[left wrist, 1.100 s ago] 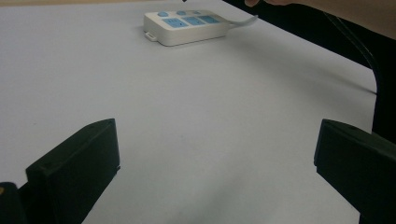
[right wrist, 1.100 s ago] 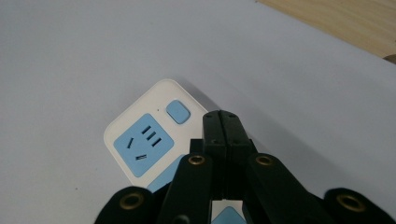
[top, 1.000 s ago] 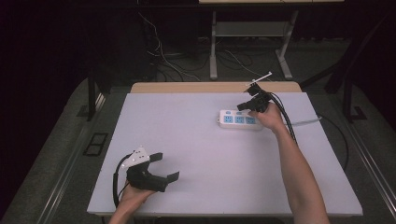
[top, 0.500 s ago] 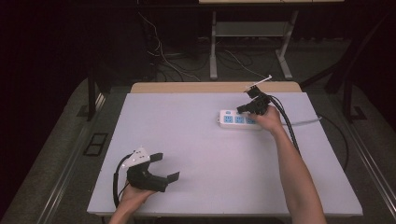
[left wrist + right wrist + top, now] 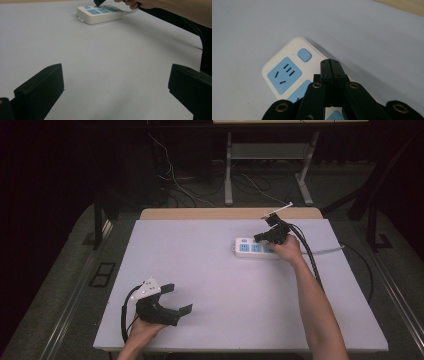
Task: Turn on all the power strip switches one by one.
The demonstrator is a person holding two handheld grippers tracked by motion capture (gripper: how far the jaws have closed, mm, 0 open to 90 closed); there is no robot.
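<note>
The right gripper, a black two-jaw tool in the person's right hand, has its jaws pressed flat together with nothing between them. The joined tip points down at a white plastic power strip with pale blue socket faces and hovers just beside the strip's rounded blue push button. Whether the tip touches the strip's top cannot be made out. Closed jaws make one narrow, stiff point, which suits pressing a small switch, so this looks like an approach to that button.

From the high view, the power strip lies flat near the far right part of the pale grey table top, its long side running across the table and its white cord leading off to the right. The right gripper sits over its middle, with a black cable trailing back along the forearm.

The left gripper rests well apart at the near left corner, held low in the left hand. Its jaws stand wide and empty, pointing across bare table toward the strip, seemingly parked out of the way.
</note>
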